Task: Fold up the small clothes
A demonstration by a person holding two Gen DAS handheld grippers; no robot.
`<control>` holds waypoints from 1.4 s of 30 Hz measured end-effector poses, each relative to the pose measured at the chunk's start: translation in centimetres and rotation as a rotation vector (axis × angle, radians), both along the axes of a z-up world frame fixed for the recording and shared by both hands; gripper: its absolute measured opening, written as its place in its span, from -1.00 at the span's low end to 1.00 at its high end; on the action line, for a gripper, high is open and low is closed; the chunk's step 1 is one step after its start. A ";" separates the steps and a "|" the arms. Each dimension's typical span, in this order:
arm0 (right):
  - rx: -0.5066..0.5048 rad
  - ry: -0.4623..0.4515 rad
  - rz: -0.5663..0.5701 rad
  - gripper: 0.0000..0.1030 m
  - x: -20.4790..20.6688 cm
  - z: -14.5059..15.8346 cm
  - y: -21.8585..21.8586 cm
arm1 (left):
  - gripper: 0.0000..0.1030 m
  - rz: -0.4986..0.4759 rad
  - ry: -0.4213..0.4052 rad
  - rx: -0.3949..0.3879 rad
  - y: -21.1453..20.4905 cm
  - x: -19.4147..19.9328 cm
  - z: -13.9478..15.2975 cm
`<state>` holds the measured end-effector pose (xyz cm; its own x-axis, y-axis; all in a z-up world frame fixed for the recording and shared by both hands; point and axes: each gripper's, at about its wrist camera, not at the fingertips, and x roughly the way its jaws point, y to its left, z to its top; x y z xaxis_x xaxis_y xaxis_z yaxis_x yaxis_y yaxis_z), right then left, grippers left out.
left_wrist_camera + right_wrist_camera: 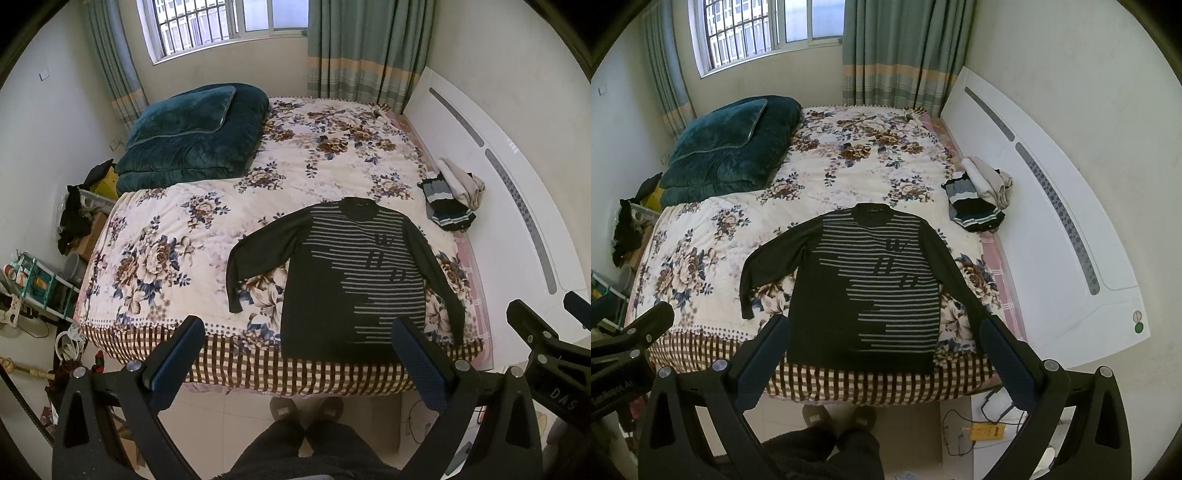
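Sweater [354, 280], dark with grey stripes across the chest, lies flat and face up on the bed [207, 221], its hem at the near edge where the floral blanket [159, 254] hangs over in a brown check border. It sits ahead of both tongs and touches neither. Both sleeves are spread out, the one on the left tongs' side angled outward and bent down at the cuff.

The left tongs [299, 354] hang above the near edge of the bed with the fingers spread wide and nothing between them; the sweater's hem lies just beyond the inner finger. The right tongs [886, 354] are likewise released and empty, with the sweater's lower body showing between the two fingers.

Beyond the sweater and to the right of the right tongs, a small pile of clothes [979, 199] lies beside the white headboard [1052, 206]. Far ahead on the left a folded teal quilt [192, 136] rests on the bed. Below the tongs, the person's slippers [306, 408] stand on the tiled floor just before the bed.
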<state>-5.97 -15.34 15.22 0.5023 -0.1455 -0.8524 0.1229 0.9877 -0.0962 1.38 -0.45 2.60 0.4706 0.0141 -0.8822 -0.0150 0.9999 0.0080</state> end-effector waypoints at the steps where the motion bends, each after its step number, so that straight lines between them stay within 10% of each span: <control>1: -0.003 0.000 0.000 1.00 0.1 0.1 0.0 | 0.99 0.001 -0.001 0.001 -0.1 0.0 0.0; 29: 0.035 -0.001 -0.059 1.00 1.4 -1.7 -1.1 | 1.00 0.006 -0.066 0.036 -0.2 1.5 -0.8; 36: 0.057 0.037 -0.372 1.00 2.4 -10.1 -10.9 | 1.00 0.003 -0.123 0.109 -0.3 7.0 -8.2; 42: 0.200 0.137 -0.675 0.72 2.2 -23.8 -24.7 | 1.00 0.025 0.027 0.154 -3.0 13.6 -19.5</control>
<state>-3.76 -40.05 -8.59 0.2441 -0.2211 -0.9442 0.7130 0.7009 0.0202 15.01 -3.42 -16.95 0.4443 0.1612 -0.8812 -0.0374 0.9862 0.1615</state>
